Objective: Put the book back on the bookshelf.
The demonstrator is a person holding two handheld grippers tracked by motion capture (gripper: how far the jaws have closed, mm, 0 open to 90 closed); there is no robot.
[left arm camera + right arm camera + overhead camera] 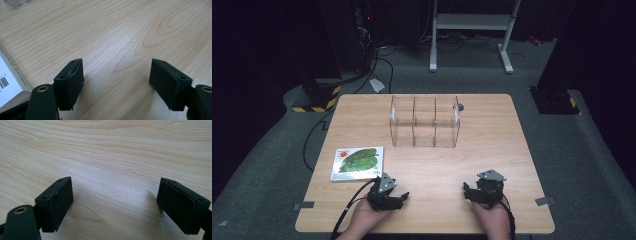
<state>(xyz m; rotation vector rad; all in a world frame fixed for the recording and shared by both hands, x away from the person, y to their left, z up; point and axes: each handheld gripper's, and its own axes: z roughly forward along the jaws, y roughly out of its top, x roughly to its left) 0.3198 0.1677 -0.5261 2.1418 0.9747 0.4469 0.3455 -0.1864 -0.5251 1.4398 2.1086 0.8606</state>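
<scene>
A flat book or box with a green leaf picture (357, 163) lies at the left of the wooden table (492, 150); its white edge with a barcode (7, 82) shows in the left gripper view. A clear plastic rack with three compartments (425, 121) stands at the table's far middle. My left gripper (398, 198) rests near the front edge, just right of the book, open with bare wood between its jaws (116, 75). My right gripper (468, 192) sits at the front right, open over bare wood (115, 197).
A small dark round thing (460, 106) lies behind the rack. A corner of the clear rack (17, 2) shows at the top left of the left gripper view. Cables and a white frame stand (472, 30) are on the floor beyond the table.
</scene>
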